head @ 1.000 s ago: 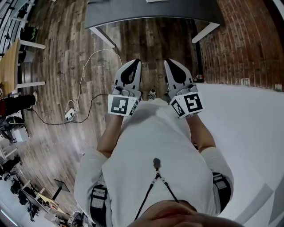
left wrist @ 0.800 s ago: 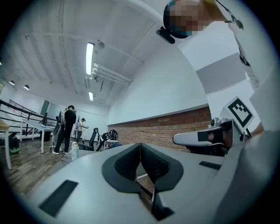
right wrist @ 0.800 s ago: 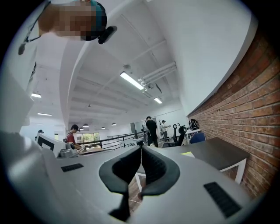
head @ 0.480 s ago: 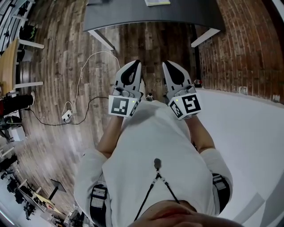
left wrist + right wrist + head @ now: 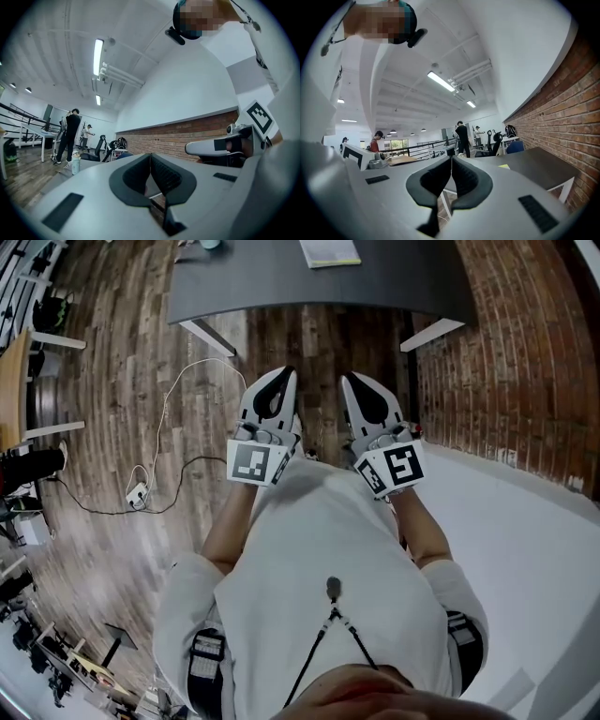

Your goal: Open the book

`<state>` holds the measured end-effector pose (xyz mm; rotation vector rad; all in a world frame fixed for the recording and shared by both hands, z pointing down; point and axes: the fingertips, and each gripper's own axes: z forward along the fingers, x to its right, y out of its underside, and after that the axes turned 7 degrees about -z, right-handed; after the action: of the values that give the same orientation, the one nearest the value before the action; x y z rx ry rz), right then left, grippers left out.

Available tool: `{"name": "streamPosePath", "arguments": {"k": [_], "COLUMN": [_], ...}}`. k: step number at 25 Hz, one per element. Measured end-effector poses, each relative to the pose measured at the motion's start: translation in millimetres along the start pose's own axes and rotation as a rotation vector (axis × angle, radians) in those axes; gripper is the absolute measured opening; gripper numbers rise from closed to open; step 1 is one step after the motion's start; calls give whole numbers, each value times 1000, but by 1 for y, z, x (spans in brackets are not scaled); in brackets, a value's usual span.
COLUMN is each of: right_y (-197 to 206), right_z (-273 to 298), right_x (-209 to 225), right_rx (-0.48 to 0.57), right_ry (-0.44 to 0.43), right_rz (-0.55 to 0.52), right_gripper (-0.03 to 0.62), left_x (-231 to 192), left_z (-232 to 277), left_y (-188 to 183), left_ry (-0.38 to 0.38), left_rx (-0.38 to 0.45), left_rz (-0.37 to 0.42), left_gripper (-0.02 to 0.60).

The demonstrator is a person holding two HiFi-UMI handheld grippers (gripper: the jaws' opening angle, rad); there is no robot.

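Held out level in front of the person's chest, the left gripper (image 5: 283,373) has its two dark jaws pressed together with nothing between them; its own view shows the pads meeting along one line (image 5: 150,157). Its marker cube (image 5: 251,463) sits just above the white shirt (image 5: 319,568). To its left, a white cable (image 5: 173,381) loops over the wooden floor (image 5: 112,427) down to a power strip (image 5: 138,493).

Beyond both grippers, across a stretch of bare floor, stands a dark table (image 5: 281,282). The book (image 5: 330,251) lies flat on it near the top edge of the head view, partly cut off there. It looks shut and is well apart from either gripper. It lies between the two grippers' lines, slightly nearer the right one's.

The right gripper (image 5: 348,378) is beside the left, also level, with its jaws closed on nothing (image 5: 451,159). Its marker cube (image 5: 401,465) faces up. From its view the table (image 5: 534,166) stretches ahead, with a pale yellow-green patch (image 5: 504,166) on top. A brick wall (image 5: 506,362) runs along the right.
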<state>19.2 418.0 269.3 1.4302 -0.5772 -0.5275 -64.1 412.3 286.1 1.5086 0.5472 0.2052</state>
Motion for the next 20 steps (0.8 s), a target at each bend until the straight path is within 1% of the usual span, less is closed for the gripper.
{"name": "streamPosePath", "arguments": {"k": [8,12,15,20], "right_y": [4,5,3,0], "right_z": [61,98,129,176], "right_x": [43,68,83,94], "right_rx": [-29,-48,-51,-65], "right_ry": [5,21,34,50], "right_rz": [46,75,100,95], "right_gripper": [37,37,37,37], "left_x": [-38,-63,-87,-126], "left_z": [68,105,128,155], "left_y": [0,-6,-13,-24], "left_ry": [31,50,56,71], "left_rx": [-41,-54,-52,-37], "left_rz": [-1,0,2,-4], "left_gripper": [23,23,23,23]}}
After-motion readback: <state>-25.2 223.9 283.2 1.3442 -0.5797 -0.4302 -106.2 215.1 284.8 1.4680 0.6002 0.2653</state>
